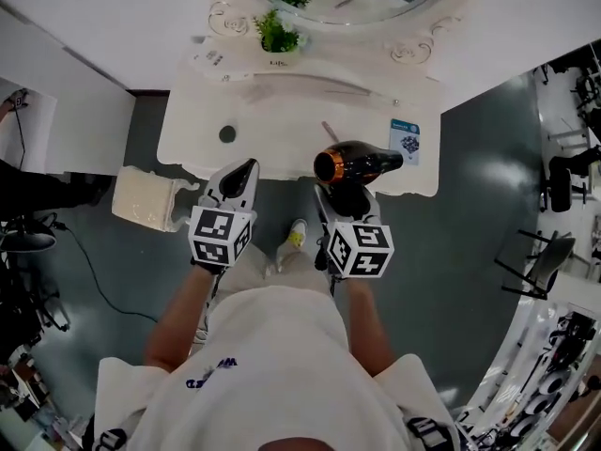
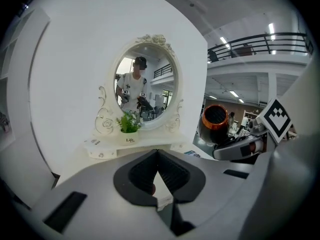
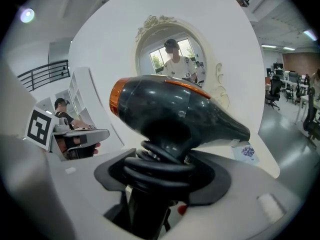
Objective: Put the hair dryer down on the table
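- Right gripper (image 3: 161, 181) clamped on the cord-wrapped handle of the hair dryer (image 3: 175, 111), carrying it body-up.
- Dryer hangs over the front edge of the table (image 1: 272, 130), apparently not set down yet.
- Left gripper (image 2: 158, 174) has its jaws together, empty, idle alongside.

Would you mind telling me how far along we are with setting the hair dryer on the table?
Done: the right claw grips the hair dryer by its cord-wrapped handle. In hand: it is held over the table near its front edge, apparently not resting. Left: lower it and let go. The left claw is shut, empty.
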`<state>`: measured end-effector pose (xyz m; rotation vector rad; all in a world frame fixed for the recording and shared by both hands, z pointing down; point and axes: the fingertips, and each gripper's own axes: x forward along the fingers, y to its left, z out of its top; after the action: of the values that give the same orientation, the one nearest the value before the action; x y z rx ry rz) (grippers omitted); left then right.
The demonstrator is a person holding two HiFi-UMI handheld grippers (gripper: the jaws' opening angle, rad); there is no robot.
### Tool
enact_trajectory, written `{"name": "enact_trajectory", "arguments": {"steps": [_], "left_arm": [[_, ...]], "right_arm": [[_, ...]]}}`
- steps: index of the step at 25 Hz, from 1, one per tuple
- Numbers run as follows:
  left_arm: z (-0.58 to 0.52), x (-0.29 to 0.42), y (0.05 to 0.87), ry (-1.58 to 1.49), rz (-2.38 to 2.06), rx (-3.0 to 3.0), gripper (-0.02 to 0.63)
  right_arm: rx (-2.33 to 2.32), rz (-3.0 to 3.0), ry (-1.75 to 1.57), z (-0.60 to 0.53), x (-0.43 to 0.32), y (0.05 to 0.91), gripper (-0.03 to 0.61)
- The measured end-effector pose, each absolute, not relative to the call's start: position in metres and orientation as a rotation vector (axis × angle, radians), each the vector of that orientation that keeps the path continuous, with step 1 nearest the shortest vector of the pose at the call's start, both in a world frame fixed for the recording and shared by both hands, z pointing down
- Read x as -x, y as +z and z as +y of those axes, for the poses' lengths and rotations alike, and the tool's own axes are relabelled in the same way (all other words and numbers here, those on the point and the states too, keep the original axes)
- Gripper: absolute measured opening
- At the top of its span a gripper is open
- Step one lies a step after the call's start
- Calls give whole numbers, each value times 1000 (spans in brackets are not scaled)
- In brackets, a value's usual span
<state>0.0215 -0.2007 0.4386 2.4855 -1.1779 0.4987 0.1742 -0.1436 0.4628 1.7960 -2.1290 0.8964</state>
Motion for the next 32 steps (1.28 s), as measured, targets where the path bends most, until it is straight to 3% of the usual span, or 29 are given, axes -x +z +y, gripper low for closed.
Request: {"name": "enact_trajectory", "arguments": {"steps": [15, 32], "left_arm": [[-254, -6, 459, 485, -980, -2520, 9], [-272, -11, 503, 544, -1043, -2458, 8]], "right_arm": [[-1986, -1986, 894, -176, -142, 443, 314], [-1857, -1942, 954, -184, -160, 498, 314]]}}
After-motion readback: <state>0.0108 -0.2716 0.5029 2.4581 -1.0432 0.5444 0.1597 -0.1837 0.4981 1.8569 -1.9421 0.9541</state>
